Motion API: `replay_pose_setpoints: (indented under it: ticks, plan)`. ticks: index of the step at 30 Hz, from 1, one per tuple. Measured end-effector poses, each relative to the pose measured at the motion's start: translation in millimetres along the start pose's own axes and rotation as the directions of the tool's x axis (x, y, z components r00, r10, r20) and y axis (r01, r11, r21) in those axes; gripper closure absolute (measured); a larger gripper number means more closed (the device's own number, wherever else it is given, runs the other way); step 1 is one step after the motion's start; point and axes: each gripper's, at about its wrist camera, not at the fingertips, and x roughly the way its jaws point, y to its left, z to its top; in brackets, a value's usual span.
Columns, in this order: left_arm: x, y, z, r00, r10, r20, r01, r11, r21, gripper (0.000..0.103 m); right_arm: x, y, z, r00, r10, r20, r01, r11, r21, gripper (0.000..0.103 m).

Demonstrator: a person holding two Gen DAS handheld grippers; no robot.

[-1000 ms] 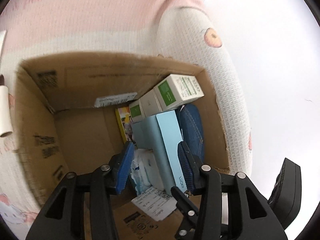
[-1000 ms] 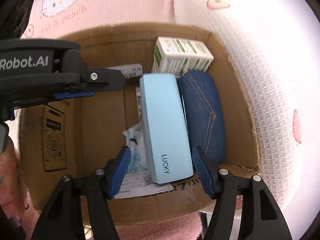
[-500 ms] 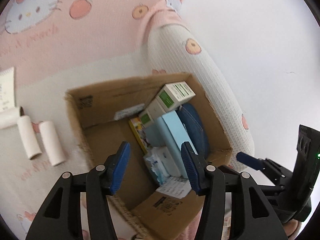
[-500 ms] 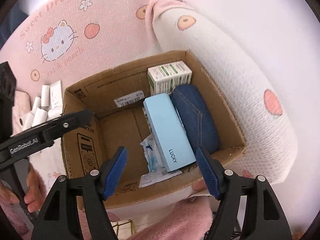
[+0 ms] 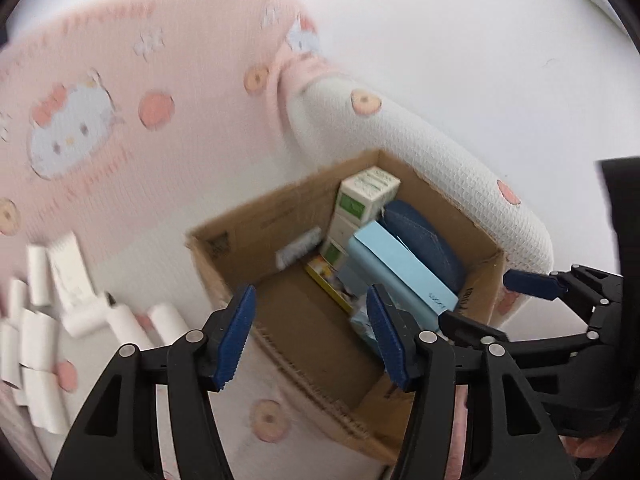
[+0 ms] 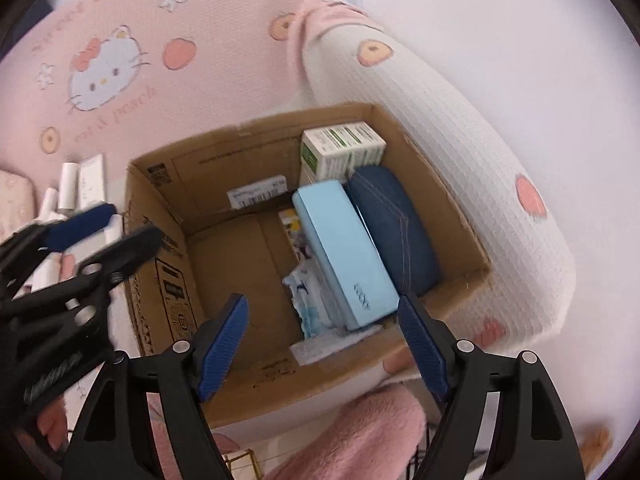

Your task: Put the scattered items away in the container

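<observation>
Cardboard box (image 6: 160, 216) sat open on the pink cartoon-cat blanket (image 6: 168, 20), with a white waffle-knit pillow (image 6: 460, 128) pressed along its 3 o'clock side. Inside, toward 2 o'clock, a light blue case (image 6: 344, 256) lay right beside a denim case (image 6: 396, 224), touching along their long sides. Green-and-white cartons (image 6: 344, 148) were stacked at the 12 o'clock end of those two. A crinkly white-and-blue packet (image 6: 308, 296) was wedged against the blue case at about 7 o'clock from it, and a paper slip (image 6: 320, 346) lay near the front wall. The rest of the box floor was bare.

Both tools were empty. The right tool (image 6: 322, 344) hung over the box's near edge with its blue pads wide apart. The left tool (image 5: 310, 338) was also spread open, over the box's 9 o'clock wall. Out on the blanket at 9 o'clock from the box, a bunch of white paper rolls (image 5: 40, 320) was scattered, a bit blurry in the left view.
</observation>
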Motion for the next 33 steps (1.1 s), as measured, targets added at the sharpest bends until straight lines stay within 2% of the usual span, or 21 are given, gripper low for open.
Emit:
replay_pose_setpoints:
  ticks: [2,4,6,7,9,11,14,17,19,23,29,33]
  plan:
    - [-14.8,10.7,-4.1,0.999,0.044,0.017,-0.044,0.999,-0.013,0.041,-3.0,13.2,-2.5,0.999,0.044,0.013,-0.044,0.999,-0.011,0.027]
    - [-29.5,26.1,-6.4,0.998,0.052,0.018,-0.051,0.997,-0.056,0.041,-7.1,25.6,-2.1,0.997,0.076,0.023,-0.075,0.997,-0.032,0.027]
    - [-40.1,36.3,-6.5,1.0,0.016,0.011,-0.016,0.997,-0.072,0.041,-16.7,38.1,-2.8,0.998,0.05,0.049,-0.046,0.996,-0.072,0.027]
    - [-47.5,39.9,-5.9,1.0,-0.002,0.015,0.003,0.998,-0.068,0.04,-23.4,43.7,-4.3,0.998,0.005,0.06,0.0,0.996,-0.092,0.027]
    - [-57.8,39.8,-4.9,0.999,0.023,0.034,-0.021,0.999,-0.046,0.033,-33.1,48.9,-7.9,0.995,-0.057,0.078,0.065,0.993,-0.102,0.021]
    - [-67.9,34.0,-4.1,0.995,0.075,0.065,-0.075,0.997,-0.005,0.029,-44.1,52.5,-12.4,0.993,-0.078,0.093,0.088,0.99,-0.111,0.015]
    - [-74.6,21.6,-3.6,0.989,0.13,0.072,-0.134,0.989,0.054,0.023,-58.4,55.8,-17.1,0.99,-0.084,0.112,0.097,0.989,-0.113,0.014]
    - [-74.7,6.0,-4.3,0.976,0.2,0.081,-0.209,0.971,0.117,0.022,-66.3,53.9,-20.7,0.99,-0.074,0.118,0.087,0.991,-0.101,0.014]
    - [-77.1,-2.6,-5.5,0.973,0.209,0.099,-0.222,0.964,0.148,0.022,-66.3,51.8,-24.3,0.99,-0.085,0.112,0.097,0.99,-0.098,0.014]
    - [-81.5,-12.5,-5.4,0.976,0.191,0.105,-0.206,0.964,0.165,0.022,-67.2,44.9,-29.9,0.993,-0.061,0.105,0.069,0.994,-0.079,0.014]
    - [-90.4,-21.3,-9.3,0.967,0.209,0.145,-0.233,0.956,0.18,0.022,-66.2,35.0,-36.5,0.996,0.005,0.093,0.0,0.999,-0.051,0.014]
    - [-86.4,-20.4,-10.9,0.97,0.211,0.117,-0.229,0.958,0.172,0.022,-63.7,33.4,-40.5,0.996,0.029,0.086,-0.025,0.999,-0.046,0.014]
